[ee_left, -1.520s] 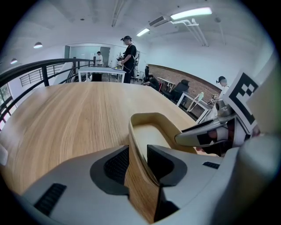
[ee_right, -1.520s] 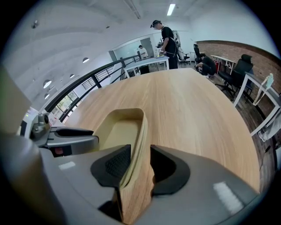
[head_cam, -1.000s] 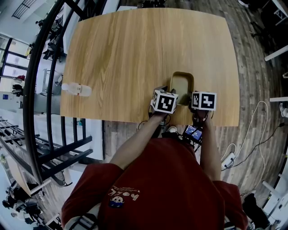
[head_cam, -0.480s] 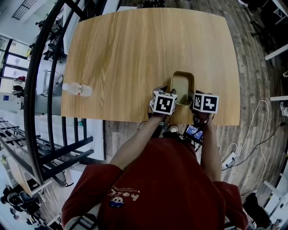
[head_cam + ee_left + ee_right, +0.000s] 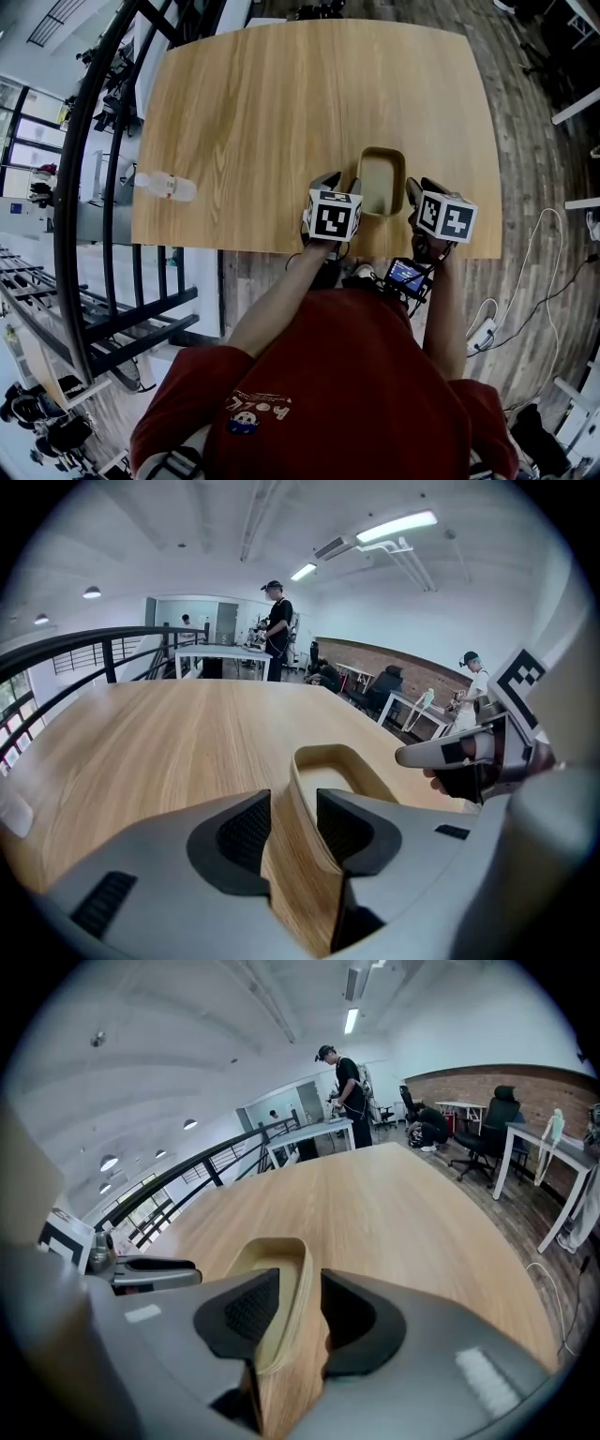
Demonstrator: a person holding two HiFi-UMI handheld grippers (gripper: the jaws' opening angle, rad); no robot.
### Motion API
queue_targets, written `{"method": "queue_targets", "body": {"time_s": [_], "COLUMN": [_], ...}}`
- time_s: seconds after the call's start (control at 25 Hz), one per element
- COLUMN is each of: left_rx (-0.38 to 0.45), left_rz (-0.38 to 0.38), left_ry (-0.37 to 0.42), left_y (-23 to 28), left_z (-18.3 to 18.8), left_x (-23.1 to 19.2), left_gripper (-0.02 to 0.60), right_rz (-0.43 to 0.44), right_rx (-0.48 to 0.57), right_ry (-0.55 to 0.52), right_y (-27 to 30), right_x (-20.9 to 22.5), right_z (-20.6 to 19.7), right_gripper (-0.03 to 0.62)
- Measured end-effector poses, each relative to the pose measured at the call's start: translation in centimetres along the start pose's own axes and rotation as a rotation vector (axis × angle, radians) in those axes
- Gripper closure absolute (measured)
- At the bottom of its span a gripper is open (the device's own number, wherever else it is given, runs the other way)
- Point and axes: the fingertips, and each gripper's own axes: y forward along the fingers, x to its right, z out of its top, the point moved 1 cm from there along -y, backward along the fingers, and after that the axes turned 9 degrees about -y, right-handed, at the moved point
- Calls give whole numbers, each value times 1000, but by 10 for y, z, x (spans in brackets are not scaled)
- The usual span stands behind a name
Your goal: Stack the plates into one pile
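A pile of pale wooden, rounded-rectangle plates [image 5: 382,183] rests on the table [image 5: 281,112] near its front edge. My left gripper [image 5: 339,180] hangs at the pile's left side. Its jaws have just been opening. In the left gripper view the pile's rim [image 5: 328,771] shows in the gap of this gripper [image 5: 284,827], and the pads do not press on it. My right gripper [image 5: 418,190] is at the pile's right side, drawn back towards the table edge. The rim [image 5: 272,1255] shows between the pads of the right gripper [image 5: 300,1312], with a gap beside it.
A clear plastic bottle [image 5: 164,186] lies at the table's left edge. A black railing [image 5: 84,187] runs along the left beyond it. A small lit screen [image 5: 405,275] hangs below the front edge. In the gripper views, people and desks stand far behind the table.
Both grippers have drawn back from the pile towards the front edge and moved apart, the right one further right. The plates have stayed in place on the table.
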Motion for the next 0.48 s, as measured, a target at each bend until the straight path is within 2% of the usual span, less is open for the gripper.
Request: {"method": "queue_targets", "body": {"time_s": [0.24,0.48], "left_rx": [93,231], "left_rz": [40,74], "left_ry": [-6,6], "left_y": [-29,-69], "left_z": [25,60], "left_x": [-19,-39], "left_gripper": [431,431], "right_rz": [11,27], "right_rx": [111,215], "right_ry": [-31,-79], "right_y": [-19,-37], "right_x": [-10,-29], "right_z": [35,69], "right_gripper": [447,447]}}
